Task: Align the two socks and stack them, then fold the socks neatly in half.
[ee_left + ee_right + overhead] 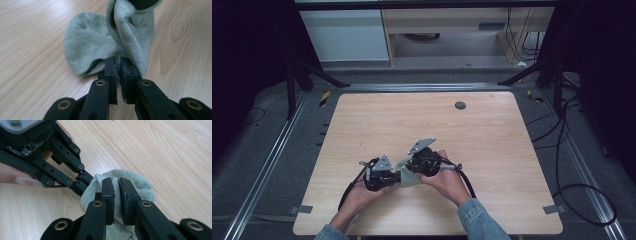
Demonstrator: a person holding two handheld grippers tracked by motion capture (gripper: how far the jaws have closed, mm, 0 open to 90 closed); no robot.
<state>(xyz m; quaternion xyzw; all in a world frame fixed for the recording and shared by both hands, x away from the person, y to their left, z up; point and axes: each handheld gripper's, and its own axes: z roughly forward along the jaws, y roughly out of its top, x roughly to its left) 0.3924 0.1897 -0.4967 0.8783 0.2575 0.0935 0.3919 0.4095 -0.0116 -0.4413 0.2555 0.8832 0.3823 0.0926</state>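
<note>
Where two claws meet on one sock

While the grey-green sock (100, 42) lies near the worktop's (492, 130) front edge, the left claw (117, 68) and right claw (116, 192) each pinch its fabric, jaws nearly closed.

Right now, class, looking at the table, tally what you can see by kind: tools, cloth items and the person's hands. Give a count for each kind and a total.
Hand-held grippers: 2, left hand-held gripper, right hand-held gripper
Socks: 1, grey-green sock, pinched by both
Hands: 2, left hand, right hand
Total: 5
</note>
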